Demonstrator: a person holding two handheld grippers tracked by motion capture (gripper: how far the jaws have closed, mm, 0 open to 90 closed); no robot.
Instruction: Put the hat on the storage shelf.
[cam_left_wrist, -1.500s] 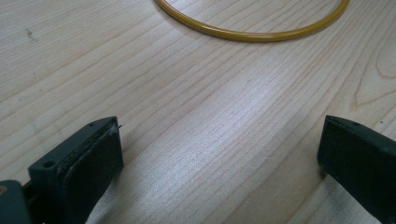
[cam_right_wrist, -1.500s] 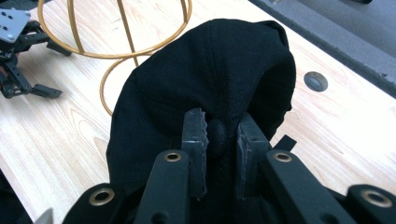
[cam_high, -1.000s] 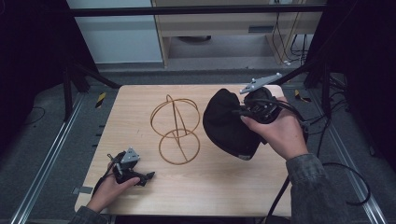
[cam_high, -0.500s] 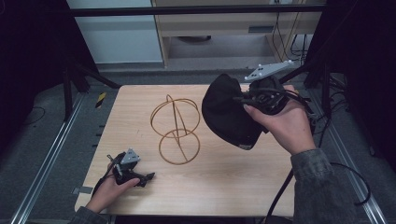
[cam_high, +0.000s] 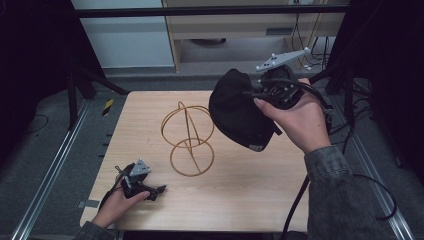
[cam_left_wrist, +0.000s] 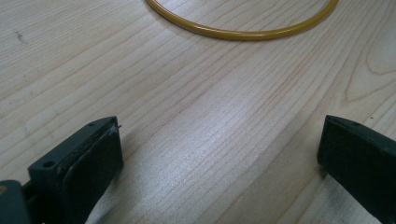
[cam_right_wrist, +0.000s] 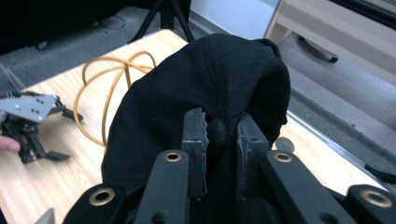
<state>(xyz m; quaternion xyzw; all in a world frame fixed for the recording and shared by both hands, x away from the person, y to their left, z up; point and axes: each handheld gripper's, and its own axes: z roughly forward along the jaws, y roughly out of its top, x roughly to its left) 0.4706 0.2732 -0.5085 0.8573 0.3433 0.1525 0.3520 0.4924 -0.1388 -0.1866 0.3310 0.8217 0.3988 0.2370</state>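
The black cap (cam_high: 239, 114) is up in the air, well above the tabletop (cam_high: 250, 200), hanging from your right gripper (cam_high: 270, 92). In the right gripper view the two fingers (cam_right_wrist: 195, 140) are squeezed together on a fold of the cap's cloth (cam_right_wrist: 219, 135), so the cap is held tight. The rest of it droops down and toward the middle of the tabletop.

The gold wire stand (cam_high: 189, 137) is what matters most now. It sits upright on the tabletop, with a round ring flat at the bottom and a wire ball shape on top (it looks made for a cap to sit on). It stands lower than the cap and off to your left of it. The two are near each other but not touching. So I think the cap has to go left and down to land on the top of the stand, with its open side facing down.

Your right hand (cam_high: 295, 120) is the one close to the stand's top. Your left gripper (cam_high: 150, 190) rests low near the front left corner of the tabletop. Its fingers (cam_left_wrist: 88, 154) are wide apart and hold nothing. The stand's bottom ring (cam_left_wrist: 243, 28) lies just ahead of them, so that hand could steady the stand if it wobbles.
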